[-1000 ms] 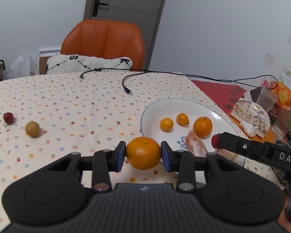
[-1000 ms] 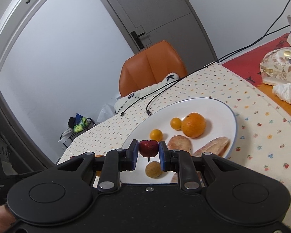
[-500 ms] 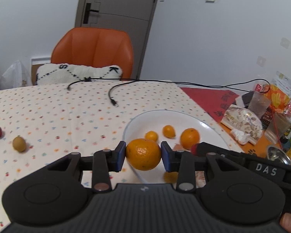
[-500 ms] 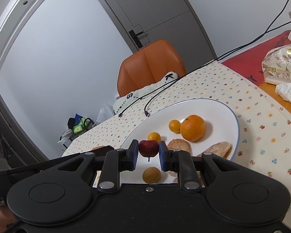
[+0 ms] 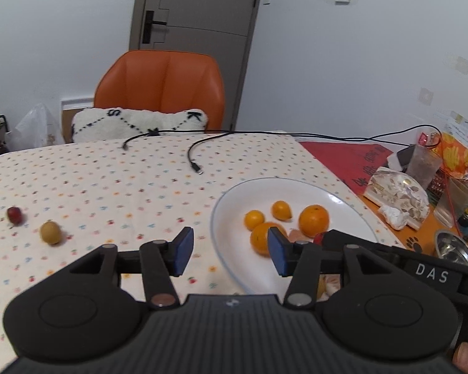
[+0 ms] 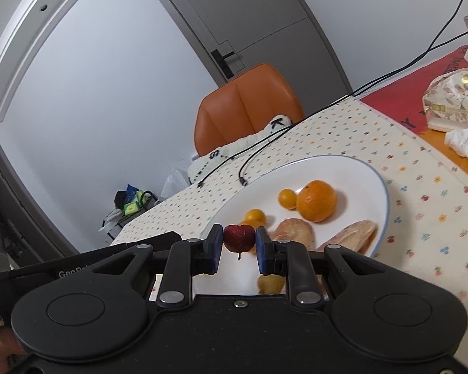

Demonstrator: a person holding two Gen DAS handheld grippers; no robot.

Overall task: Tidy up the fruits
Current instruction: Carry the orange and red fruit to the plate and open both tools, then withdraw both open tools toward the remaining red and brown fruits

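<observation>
My left gripper [image 5: 229,254] stands open over the near-left rim of the white plate [image 5: 221,205]. An orange [image 5: 262,238] lies on the plate just beyond its right finger. Three more oranges [image 5: 313,220] sit further back on the plate. A small red fruit [image 5: 14,215] and a yellow-brown fruit [image 5: 50,232] rest on the tablecloth at the left. My right gripper [image 6: 238,246] is shut on a dark red fruit [image 6: 238,237], held above the plate [image 6: 380,184]. Below it lie a yellow-brown fruit [image 6: 271,283] and peeled segments [image 6: 294,233].
Black cables [image 5: 193,159] trail over the dotted tablecloth behind the plate. An orange chair [image 5: 162,84] with a white cushion [image 5: 140,123] stands at the far edge. At the right are a wrapped packet [image 5: 399,191], crumpled tissue [image 5: 393,216], a cup [image 5: 422,166] and a metal bowl [image 5: 455,247].
My left gripper has opened and let go of the orange, which now lies on the plate. The right gripper still holds the red fruit over the plate.
</observation>
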